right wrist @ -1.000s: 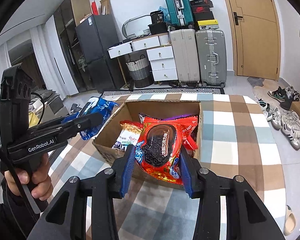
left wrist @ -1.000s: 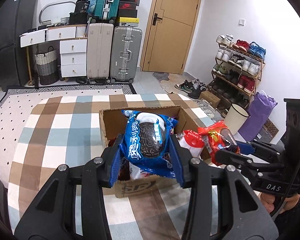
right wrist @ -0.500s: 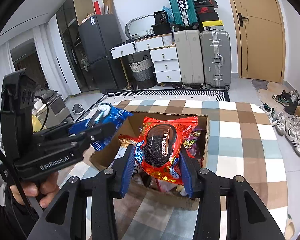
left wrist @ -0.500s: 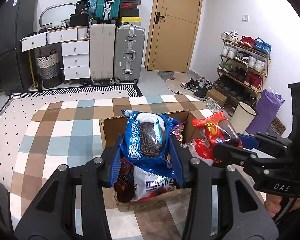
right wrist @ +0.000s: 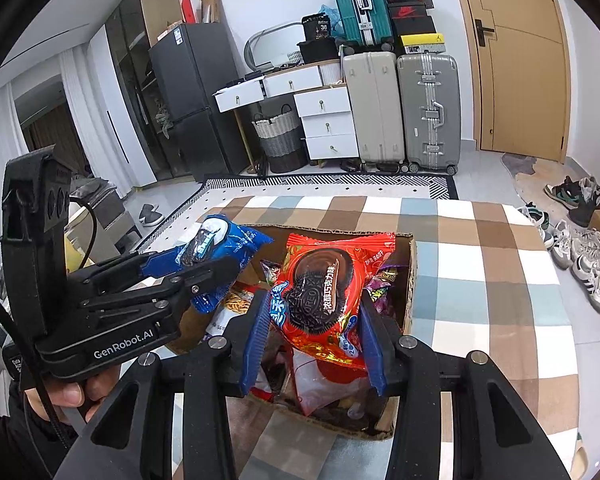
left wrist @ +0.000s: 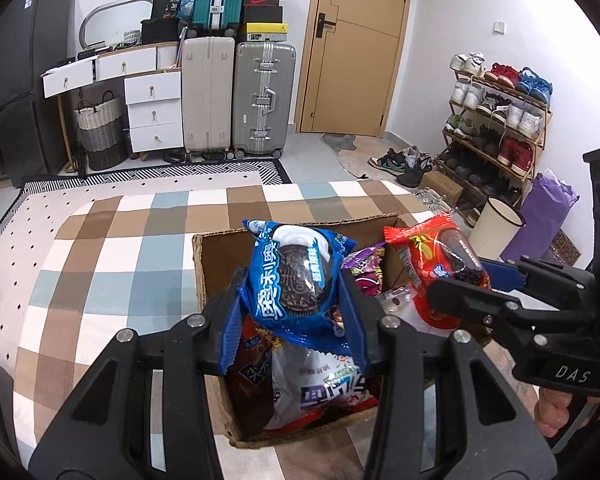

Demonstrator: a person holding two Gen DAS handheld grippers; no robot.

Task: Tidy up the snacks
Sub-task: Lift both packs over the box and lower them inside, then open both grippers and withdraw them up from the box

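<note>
Gripping one packet each: left gripper (left wrist: 294,316) blue cookie pack (left wrist: 296,280), right gripper (right wrist: 312,332) red cookie pack (right wrist: 324,296), over one cardboard box (right wrist: 414,280).

Below both tongs: open brown cardboard box (left wrist: 199,276), heaped with snack packets (left wrist: 324,384), little room inside.
Between the tongs: left gripper (left wrist: 293,292) and right gripper (right wrist: 314,300) close together, narrow gap.
Left of left tongs: bare checked tablecloth (left wrist: 100,272), free passage.
Right of right tongs: bare cloth, free.

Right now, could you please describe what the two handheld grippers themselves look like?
Both are black frames with blue finger pads and silver bolts. The left gripper bears white "GenRobot.AI" lettering, with a black cable beside its handle; the right gripper is marked "DAS".
</note>
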